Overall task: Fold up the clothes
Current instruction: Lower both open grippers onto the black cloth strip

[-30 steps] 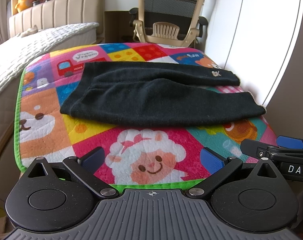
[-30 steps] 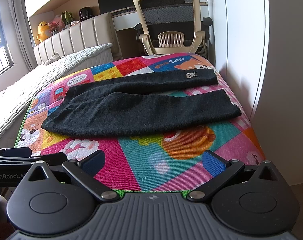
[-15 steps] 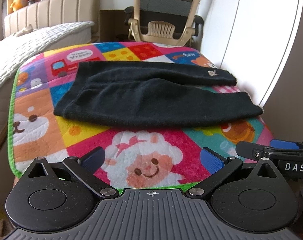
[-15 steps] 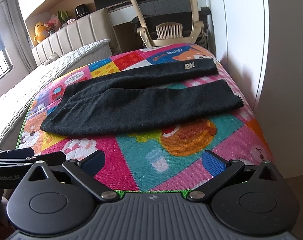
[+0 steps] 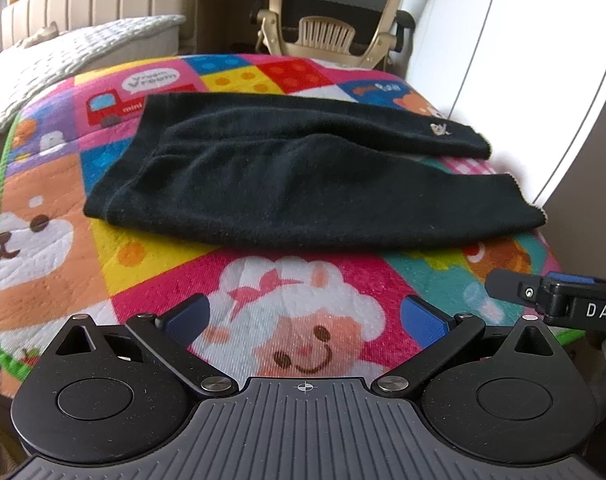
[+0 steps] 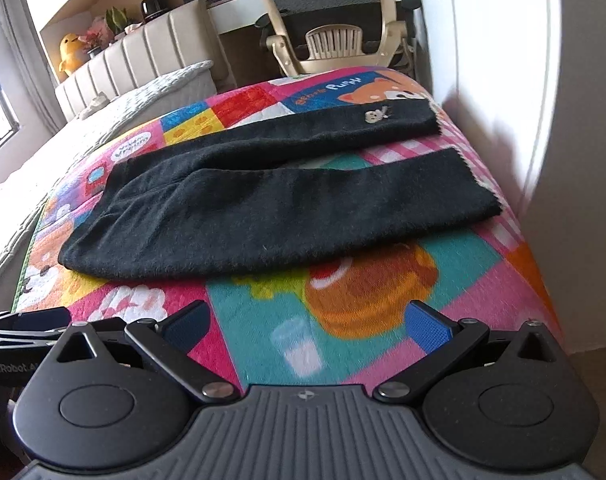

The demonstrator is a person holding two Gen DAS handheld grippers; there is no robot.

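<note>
Everything here is best placed against the pair of black knitted trousers (image 5: 303, 184), which lies flat on the bright cartoon-patterned quilted play mat (image 5: 311, 320), waistband toward the left, the two legs running off to the right, spread a little apart, so a strip of mat shows between their cuffs. Starting at the left, the left gripper (image 5: 307, 318) hovers on the near side of the trousers, below the seat, its blue-padded jaws spread wide and empty, over the mat's sheep picture and not touching cloth. Further right, the right gripper (image 6: 309, 320) hangs likewise near of the trousers, below the nearer leg, jaws wide apart with nothing between them. Beyond the trousers stands a beige mesh office chair (image 6: 335, 8), and left of them a white quilted bed (image 5: 75, 44). To my eye the fold has not begun; the sensible first move is to bring one leg over the other. I would take the near leg at its cuff with the right gripper and the near waistband corner with the left, pinch only the top layers cleanly, lift both together and low, and carry them away evenly so the edges meet without dragging the whole garment across the mat.
</note>
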